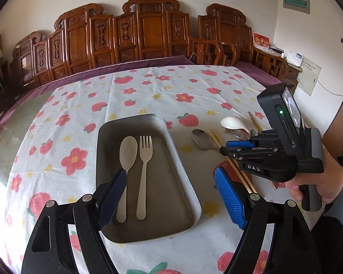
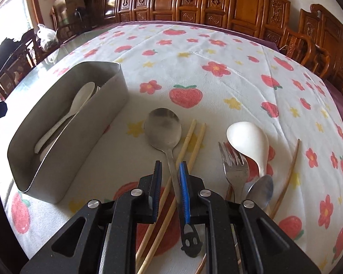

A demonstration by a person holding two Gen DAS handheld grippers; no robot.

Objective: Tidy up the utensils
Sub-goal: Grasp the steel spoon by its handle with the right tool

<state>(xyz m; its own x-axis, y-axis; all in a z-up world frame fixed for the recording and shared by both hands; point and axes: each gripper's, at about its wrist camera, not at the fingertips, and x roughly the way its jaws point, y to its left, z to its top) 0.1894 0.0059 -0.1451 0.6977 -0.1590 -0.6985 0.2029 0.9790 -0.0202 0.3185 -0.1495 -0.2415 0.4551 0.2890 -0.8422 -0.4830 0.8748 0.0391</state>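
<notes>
the round table under a white cloth printed with red flowers and strawberries (image 1: 148,91) carries a rectangular steel tray (image 1: 180,189) holding a pale plastic spoon (image 1: 127,153) and pale plastic fork (image 1: 145,159). beside the tray lies a large steel spoon (image 2: 163,125), its handle between the narrowly parted fingers of the right gripper (image 2: 170,171); whether they grip it i cannot tell. the left gripper (image 1: 171,187) gapes wide above the tray.
</notes>
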